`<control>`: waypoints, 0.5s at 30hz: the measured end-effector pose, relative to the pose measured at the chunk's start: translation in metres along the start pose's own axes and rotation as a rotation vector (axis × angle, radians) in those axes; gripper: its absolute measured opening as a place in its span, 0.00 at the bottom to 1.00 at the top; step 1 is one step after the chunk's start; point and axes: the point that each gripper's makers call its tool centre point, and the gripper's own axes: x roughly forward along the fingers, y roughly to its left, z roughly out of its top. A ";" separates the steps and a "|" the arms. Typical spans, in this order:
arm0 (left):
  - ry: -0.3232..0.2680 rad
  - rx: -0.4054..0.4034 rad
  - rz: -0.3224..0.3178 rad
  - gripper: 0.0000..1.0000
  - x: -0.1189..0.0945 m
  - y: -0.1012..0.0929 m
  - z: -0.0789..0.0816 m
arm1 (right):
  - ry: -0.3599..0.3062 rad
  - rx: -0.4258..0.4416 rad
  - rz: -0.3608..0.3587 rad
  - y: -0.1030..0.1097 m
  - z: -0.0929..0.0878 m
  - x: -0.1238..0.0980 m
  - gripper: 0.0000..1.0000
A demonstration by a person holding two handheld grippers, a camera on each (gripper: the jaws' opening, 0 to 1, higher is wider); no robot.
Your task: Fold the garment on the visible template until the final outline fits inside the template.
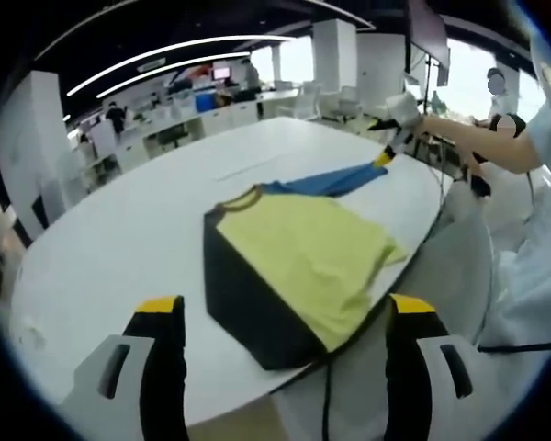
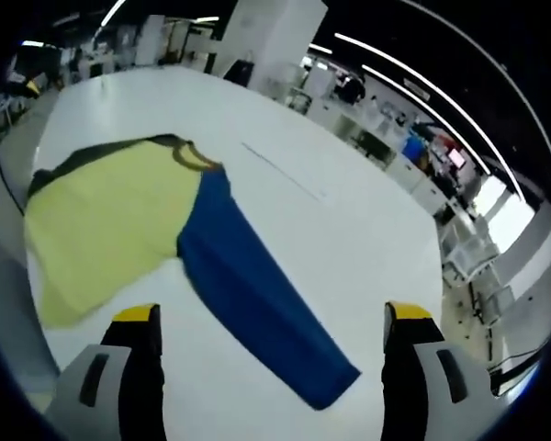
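Note:
A long-sleeved garment lies on the white table (image 1: 101,248), close to its near edge. Its yellow body (image 1: 312,253) is flanked by a black side (image 1: 243,303), and a blue sleeve (image 1: 335,179) is stretched out flat. In the right gripper view the yellow body (image 2: 101,230) is at the left and the blue sleeve (image 2: 248,276) runs down between the jaws. My right gripper (image 2: 271,317) is open, just above the sleeve's cuff end. It also appears in the left gripper view as the right gripper (image 1: 392,147), beside the cuff. My left gripper (image 1: 286,312) is open, short of the garment.
A person in white (image 1: 533,248) stands at the table's right edge, arm reaching over. A thin line (image 2: 280,173) marks the table beyond the collar. A black cable (image 1: 328,404) hangs at the near edge. Desks, pillars and people fill the office behind.

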 end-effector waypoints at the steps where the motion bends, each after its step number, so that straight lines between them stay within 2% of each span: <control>1: 0.000 0.000 -0.001 0.87 0.000 0.000 -0.001 | -0.003 0.004 0.003 0.002 0.001 -0.001 1.00; 6: -0.008 -0.006 -0.001 0.86 -0.002 0.001 -0.004 | -0.015 -0.017 -0.017 0.011 0.010 -0.010 1.00; 11: -0.012 -0.007 -0.009 0.86 -0.003 0.006 -0.007 | -0.036 0.013 0.007 0.028 0.019 -0.018 1.00; 15: -0.017 -0.007 -0.015 0.86 -0.002 0.008 -0.008 | -0.053 -0.005 0.001 0.037 0.027 -0.025 1.00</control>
